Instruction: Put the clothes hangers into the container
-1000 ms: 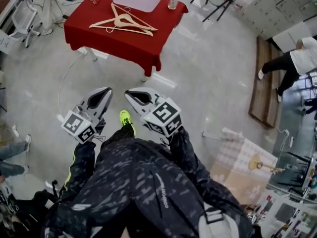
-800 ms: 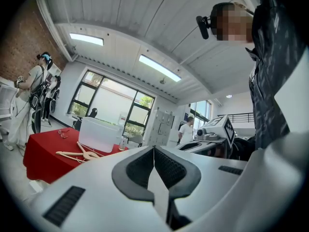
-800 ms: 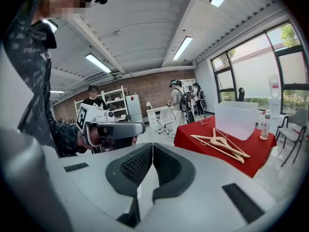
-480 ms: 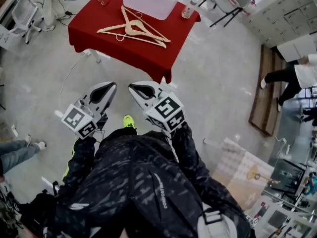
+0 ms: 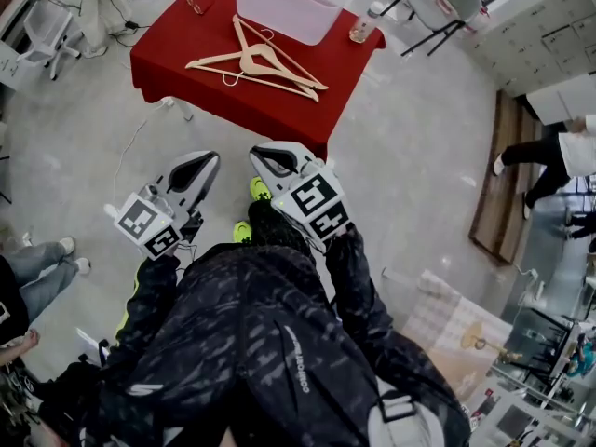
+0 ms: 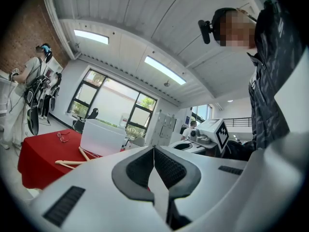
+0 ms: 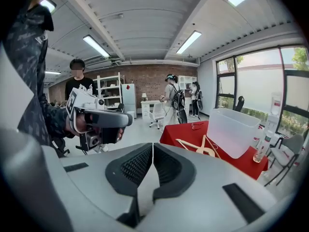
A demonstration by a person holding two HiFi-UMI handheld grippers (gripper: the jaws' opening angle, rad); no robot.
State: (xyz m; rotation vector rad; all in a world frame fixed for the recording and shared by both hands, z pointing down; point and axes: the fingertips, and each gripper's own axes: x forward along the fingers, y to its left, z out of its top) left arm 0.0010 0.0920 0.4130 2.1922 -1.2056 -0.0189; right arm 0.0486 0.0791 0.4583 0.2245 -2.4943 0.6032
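Pale wooden clothes hangers point(image 5: 257, 63) lie in a loose pile on the red-clothed table point(image 5: 177, 40), in front of a clear plastic container point(image 5: 296, 4). The hangers point(image 7: 200, 147) and container point(image 7: 232, 131) also show in the right gripper view, and the hangers point(image 6: 72, 161) and container point(image 6: 103, 137) in the left gripper view. My left gripper point(image 5: 207, 161) and right gripper point(image 5: 257, 156) hover side by side over the floor, short of the table's near edge. Both are shut with nothing between the jaws.
A plastic bottle point(image 5: 362, 26) stands right of the container and glasses point(image 5: 196, 5) lie at the table's far left. Chairs point(image 5: 438, 3) stand behind the table. A person point(image 5: 549, 152) stands at right, others at the left edge. A cable runs across the grey floor point(image 5: 410, 156).
I have walked closer to the table: it now sits lower and larger in the head view, and both grippers have moved forward to near its front edge, still shut.
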